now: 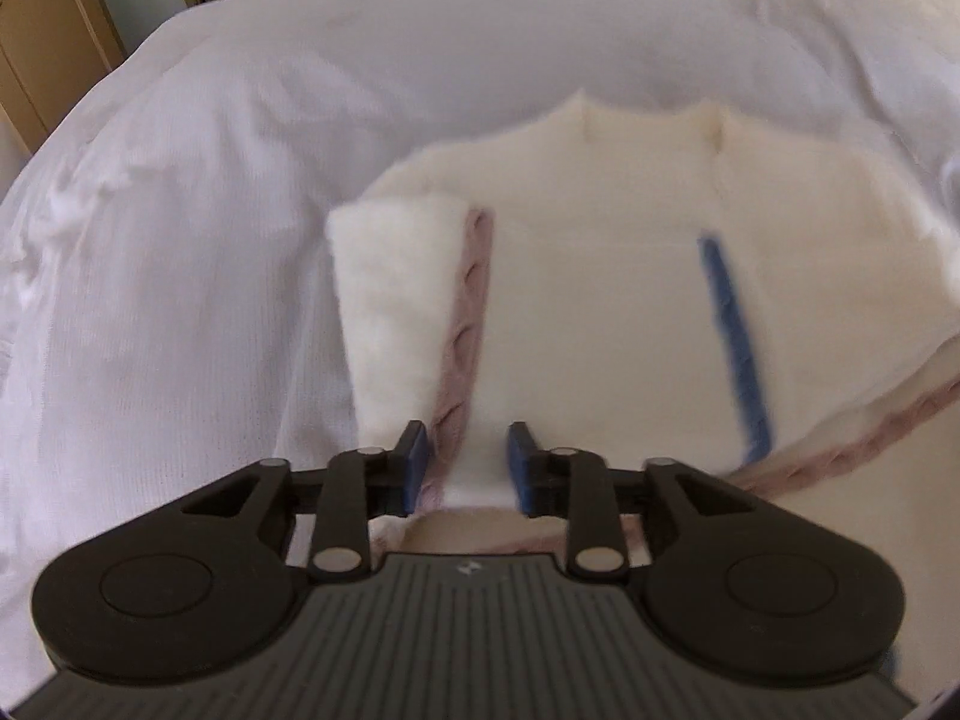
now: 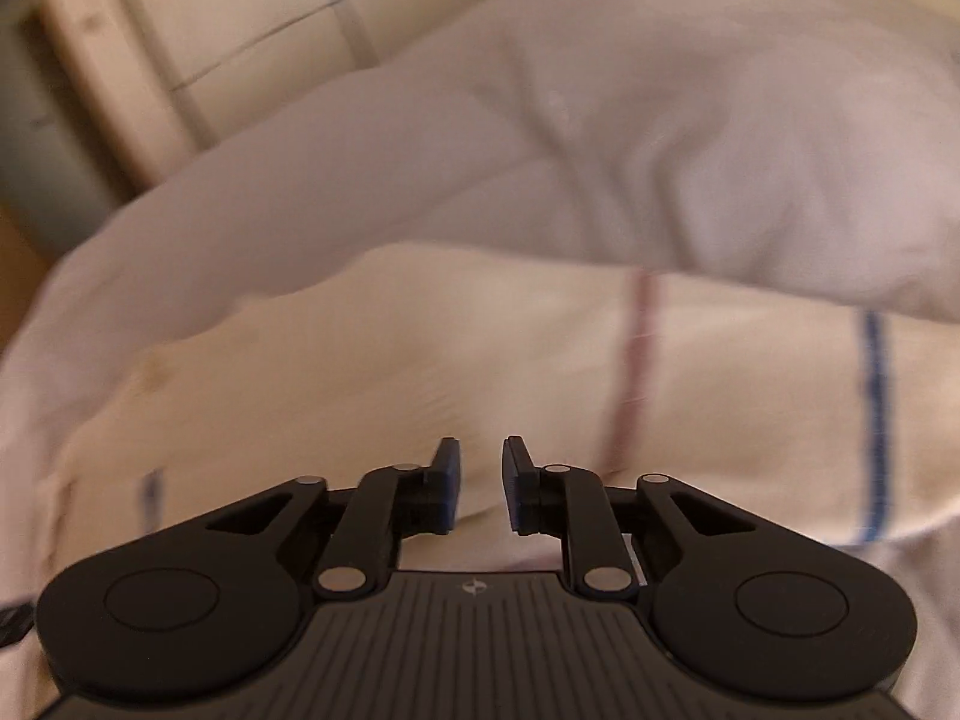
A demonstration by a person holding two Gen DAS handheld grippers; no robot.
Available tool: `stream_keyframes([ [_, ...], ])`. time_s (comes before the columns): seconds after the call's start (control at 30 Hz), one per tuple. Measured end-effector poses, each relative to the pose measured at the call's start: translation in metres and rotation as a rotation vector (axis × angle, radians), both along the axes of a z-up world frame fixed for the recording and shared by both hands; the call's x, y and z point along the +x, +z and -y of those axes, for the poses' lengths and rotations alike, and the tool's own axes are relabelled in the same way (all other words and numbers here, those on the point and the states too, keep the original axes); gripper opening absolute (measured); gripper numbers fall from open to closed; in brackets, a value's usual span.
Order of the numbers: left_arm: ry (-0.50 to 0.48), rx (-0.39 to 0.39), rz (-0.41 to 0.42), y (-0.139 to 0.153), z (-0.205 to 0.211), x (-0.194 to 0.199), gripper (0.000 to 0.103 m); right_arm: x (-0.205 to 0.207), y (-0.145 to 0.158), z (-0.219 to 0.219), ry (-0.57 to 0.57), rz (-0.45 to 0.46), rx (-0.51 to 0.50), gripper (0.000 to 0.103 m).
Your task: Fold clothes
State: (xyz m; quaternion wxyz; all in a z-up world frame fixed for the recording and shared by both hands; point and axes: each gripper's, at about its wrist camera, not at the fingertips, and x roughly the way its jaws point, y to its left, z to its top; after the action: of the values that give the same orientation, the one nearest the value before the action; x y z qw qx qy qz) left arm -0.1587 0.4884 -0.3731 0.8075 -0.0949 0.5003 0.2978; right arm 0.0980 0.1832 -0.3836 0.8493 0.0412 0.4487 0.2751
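- A cream sweater (image 1: 600, 276) lies spread on a white bedspread (image 1: 180, 270); the left wrist view shows its neck end farthest from the camera.
- A blue stripe (image 1: 735, 342) runs lengthwise down the sweater's right part, and a dusty pink cable-knit stripe (image 1: 471, 312) runs along the left.
- One side of the sweater is turned over onto itself, showing a fleecy white inner face (image 1: 393, 306) just beside the pink stripe.
- The left gripper (image 1: 467, 468) has a bunched bit of the sweater's near edge between its blue pads (image 1: 416, 462); the jaws stand partly apart with the cloth filling the gap, pinching it.
- In the right wrist view the picture is blurred; the sweater (image 2: 390, 372) lies across the bedspread (image 2: 540, 150) with a pink stripe (image 2: 636, 360) and a blue stripe (image 2: 873, 420) crossing it.
- The right gripper (image 2: 482, 486) hovers over the sweater with its jaws spread a little and nothing between them.
- Beyond the bed, pale wooden furniture (image 2: 150, 30) shows at the upper left, out of focus.
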Motion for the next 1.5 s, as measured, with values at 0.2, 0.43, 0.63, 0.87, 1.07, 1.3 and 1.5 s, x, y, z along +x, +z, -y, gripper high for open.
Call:
stream_keyframes([
  [0.2,0.044,0.013,-0.061,0.013,0.009,0.018,0.028,0.017,-0.023,0.033,-0.108,-0.174,-0.015,0.036],
  [0.43,-0.034,-0.12,-0.007,0.032,0.072,0.053,0.031,0.015,-0.012,0.19,-0.466,-0.27,0.098,0.045],
  [0.63,-0.094,-0.19,0.002,0.026,0.119,0.085,0.032,0.014,-0.029,0.333,-0.879,-0.306,0.38,0.045],
  [0.87,-0.072,-0.196,0.004,0.034,0.122,0.08,0.033,0.017,-0.01,0.323,-0.904,-0.198,0.387,0.023],
  [1.07,-0.003,-0.198,0.027,0.047,0.095,0.052,0.033,0.019,0.042,0.257,-0.738,-0.015,0.192,0.008],
  [1.3,0.129,-0.261,0.084,0.058,0.052,-0.005,0.032,0.008,0.102,0.14,-0.41,0.181,0.077,0.008],
  [1.5,0.198,-0.316,0.118,0.062,0.025,-0.045,0.031,-0.064,0.101,-0.021,0.171,0.043,0.193,0.053],
])
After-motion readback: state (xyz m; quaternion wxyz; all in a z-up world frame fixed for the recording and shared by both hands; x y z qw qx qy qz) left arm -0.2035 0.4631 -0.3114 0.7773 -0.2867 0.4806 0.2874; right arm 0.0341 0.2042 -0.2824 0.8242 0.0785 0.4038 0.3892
